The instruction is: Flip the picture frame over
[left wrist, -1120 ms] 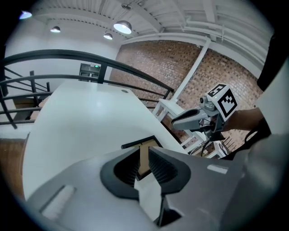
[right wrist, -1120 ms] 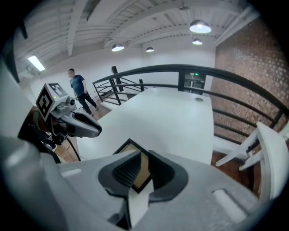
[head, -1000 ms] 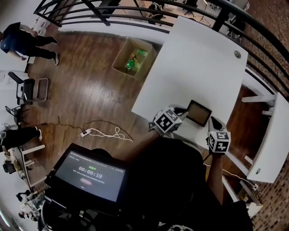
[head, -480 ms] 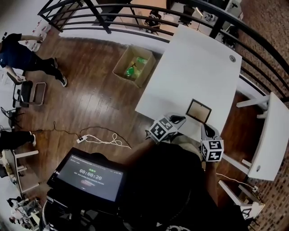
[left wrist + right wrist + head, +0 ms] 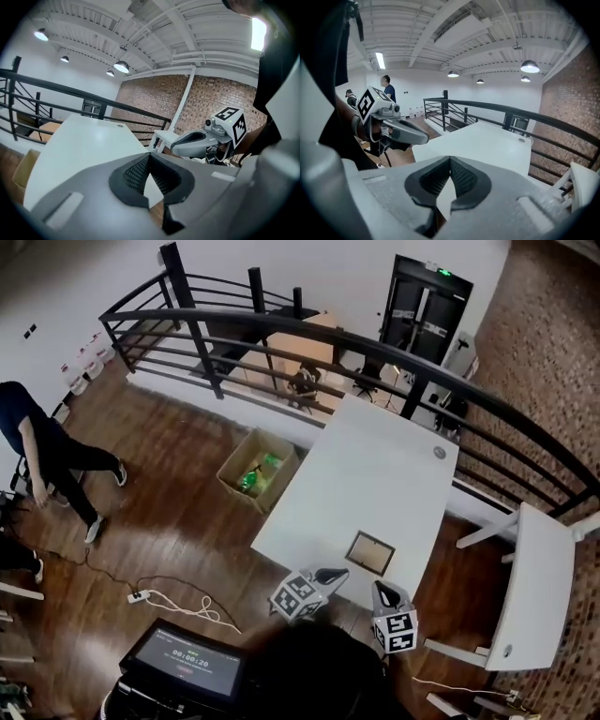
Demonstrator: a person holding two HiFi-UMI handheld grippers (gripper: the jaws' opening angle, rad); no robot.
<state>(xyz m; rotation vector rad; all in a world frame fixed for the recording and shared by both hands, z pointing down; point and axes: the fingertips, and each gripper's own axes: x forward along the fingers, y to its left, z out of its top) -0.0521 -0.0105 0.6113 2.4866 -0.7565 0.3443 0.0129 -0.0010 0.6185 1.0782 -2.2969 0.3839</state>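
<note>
Pulling back from the picture frame (image 5: 370, 553), the left gripper (image 5: 330, 575) and right gripper (image 5: 380, 591) are now hanging by the near edge of the white table (image 5: 375, 465), both squeezed together and holding nothing. The frame is lying flat there by itself, so the flip is probably looking done.

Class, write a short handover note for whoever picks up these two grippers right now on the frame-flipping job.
Left gripper: shut, empty, just short of the picture frame.
Right gripper: shut, empty, beside it.
The picture frame: flat on the white table by its near edge, tan face up, touched by neither gripper.
Done: perhaps the flip; I cannot tell which face is up.
Left: check the face, flip if needed.
</note>
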